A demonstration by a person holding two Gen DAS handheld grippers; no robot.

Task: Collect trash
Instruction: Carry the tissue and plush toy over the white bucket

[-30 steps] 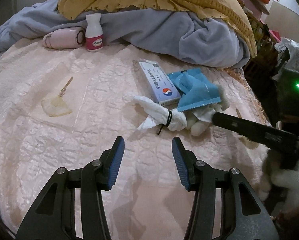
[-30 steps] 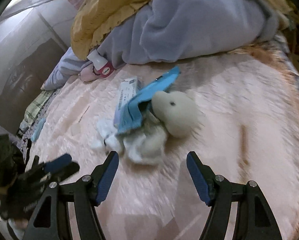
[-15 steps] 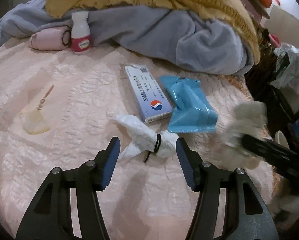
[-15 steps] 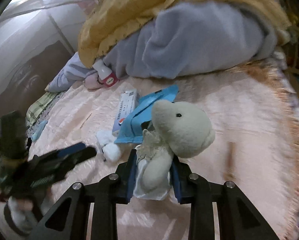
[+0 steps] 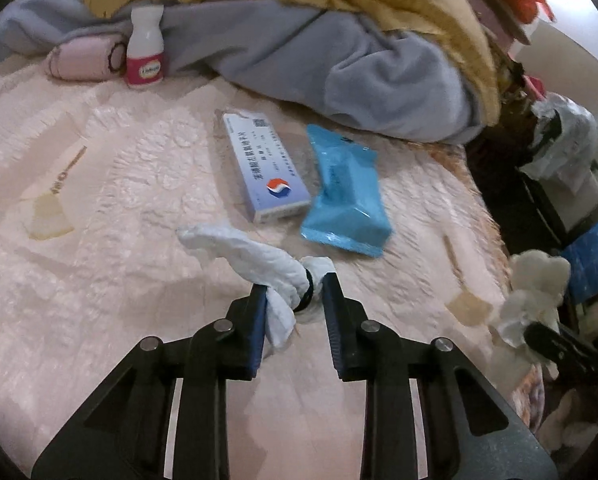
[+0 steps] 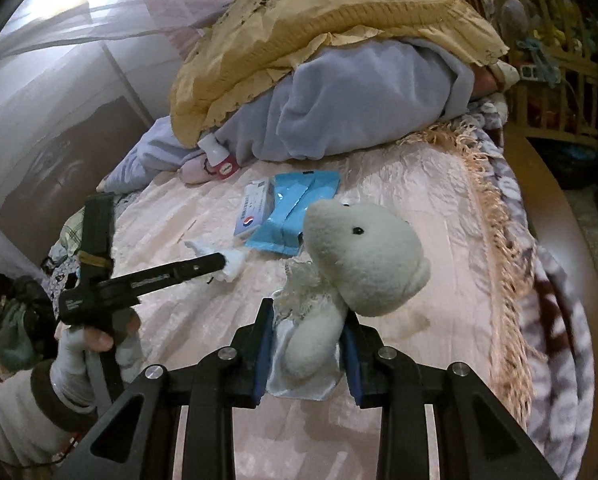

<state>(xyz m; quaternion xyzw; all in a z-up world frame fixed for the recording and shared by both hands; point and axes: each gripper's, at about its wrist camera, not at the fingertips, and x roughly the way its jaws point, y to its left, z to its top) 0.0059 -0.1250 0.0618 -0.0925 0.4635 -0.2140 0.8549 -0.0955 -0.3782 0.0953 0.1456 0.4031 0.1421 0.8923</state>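
A crumpled white tissue wad (image 5: 259,260), twisted long and cinched near one end by a black hair tie (image 5: 307,294), lies on the pink bedspread (image 5: 119,280), its tied end between the left claw (image 5: 293,300) fingers. Just beyond it lie a flat blue wrapper (image 5: 345,200) and a white-and-blue medicine box (image 5: 265,172), side by side.

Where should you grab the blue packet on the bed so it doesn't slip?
The blue packet lies flat beside the white medicine box, its near end sealed and flattened. I'd probably come from above and pinch across its narrow width near the middle, one finger on the open right side and one in the thin gap by the box. The puffy middle likely gives more to squeeze than the flat seal.
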